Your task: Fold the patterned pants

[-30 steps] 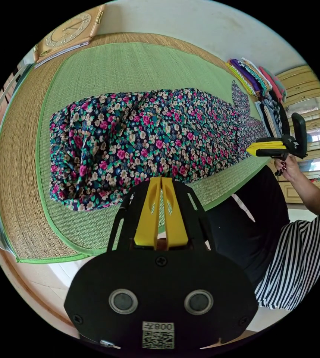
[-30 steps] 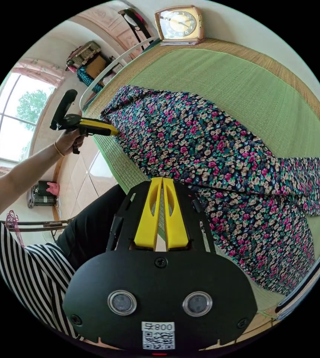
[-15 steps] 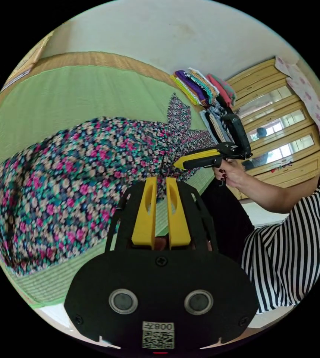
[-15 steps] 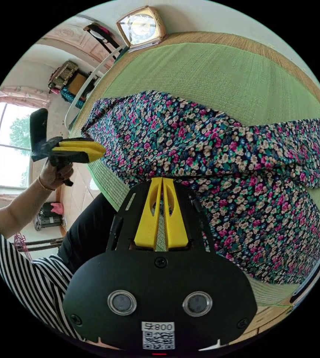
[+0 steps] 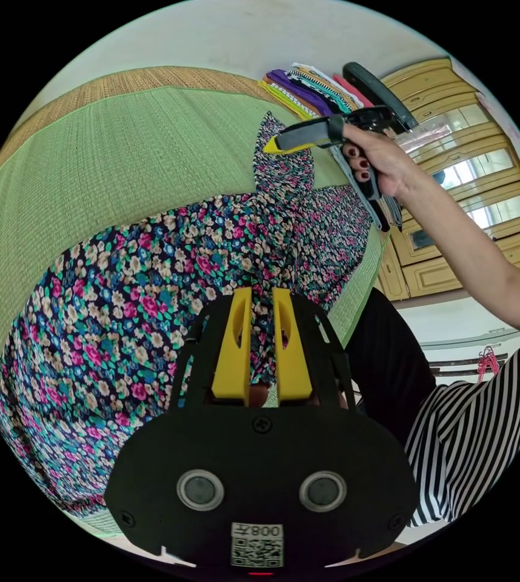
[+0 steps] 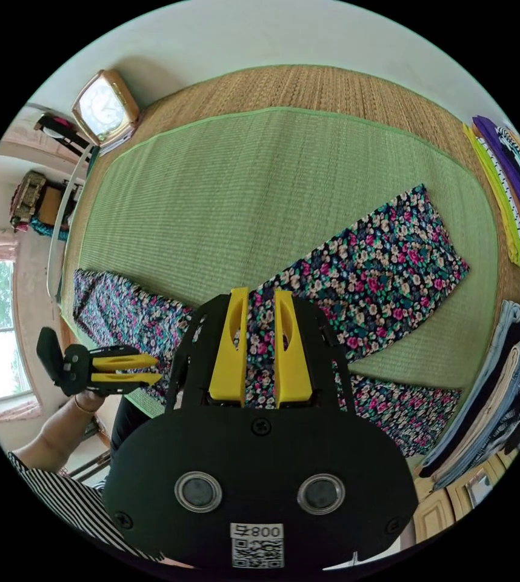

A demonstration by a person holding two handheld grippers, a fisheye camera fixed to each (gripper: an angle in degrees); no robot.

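Below left claw (image 5: 261, 294): pants (image 5: 120, 315).

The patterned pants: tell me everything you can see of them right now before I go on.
The patterned pants are thin, soft-looking dark fabric printed with small pink, cream, teal and blue flowers. They lie partly spread on the green woven mat, rumpled, with both legs fanning apart in the right gripper view. In the left gripper view, one part rises in a peak towards the right gripper; whether it is pinched there is unclear. The left gripper hangs over the wider end, jaws apart with fabric showing between them.
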